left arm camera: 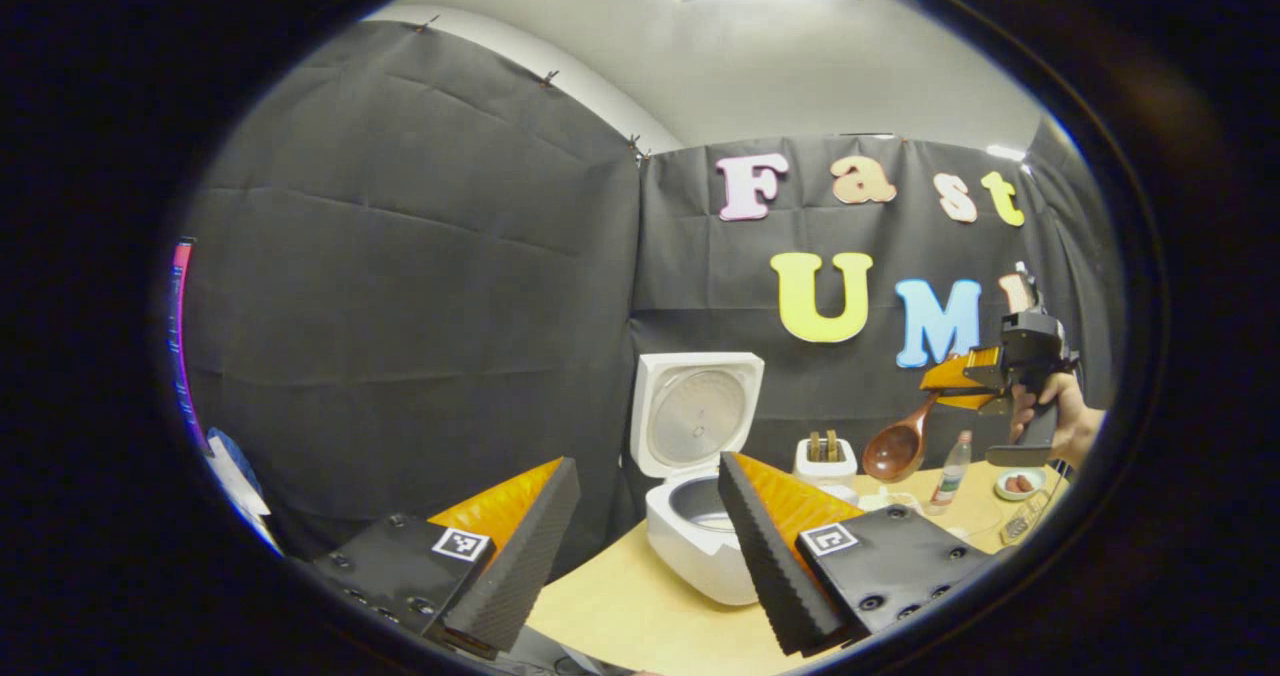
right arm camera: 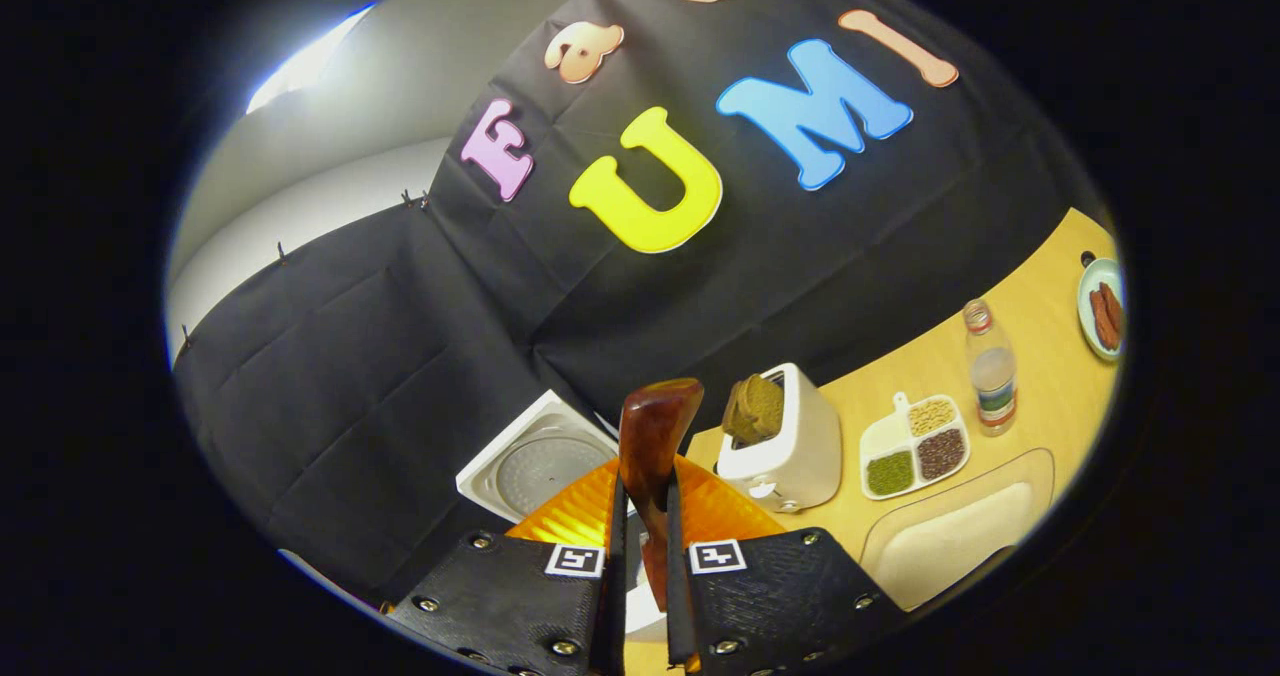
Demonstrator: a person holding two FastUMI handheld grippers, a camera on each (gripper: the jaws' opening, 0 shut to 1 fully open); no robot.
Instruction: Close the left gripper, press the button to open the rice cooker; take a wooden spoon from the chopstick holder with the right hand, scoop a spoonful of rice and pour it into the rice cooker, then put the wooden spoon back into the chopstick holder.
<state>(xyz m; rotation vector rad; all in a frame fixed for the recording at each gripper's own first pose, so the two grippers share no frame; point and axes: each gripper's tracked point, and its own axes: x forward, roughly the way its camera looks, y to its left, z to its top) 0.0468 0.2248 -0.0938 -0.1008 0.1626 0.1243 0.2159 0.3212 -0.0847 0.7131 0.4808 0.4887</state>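
The white rice cooker stands on the wooden table with its lid raised upright; its inner pot shows behind my left gripper's fingertip. My left gripper hangs open in front of the cooker with nothing between its fingers. Farther right and higher, a hand holds my right gripper, shut on the handle of the wooden spoon. The spoon's brown bowl hangs down over the table. In the right gripper view the gripper clamps the spoon, and the cooker lid lies beyond on the left.
A white toaster with bread stands right of the cooker. Beyond it are a divided dish of grains, a small bottle, a plate of sausages and a shallow tray with pale contents. Black cloth walls close the back.
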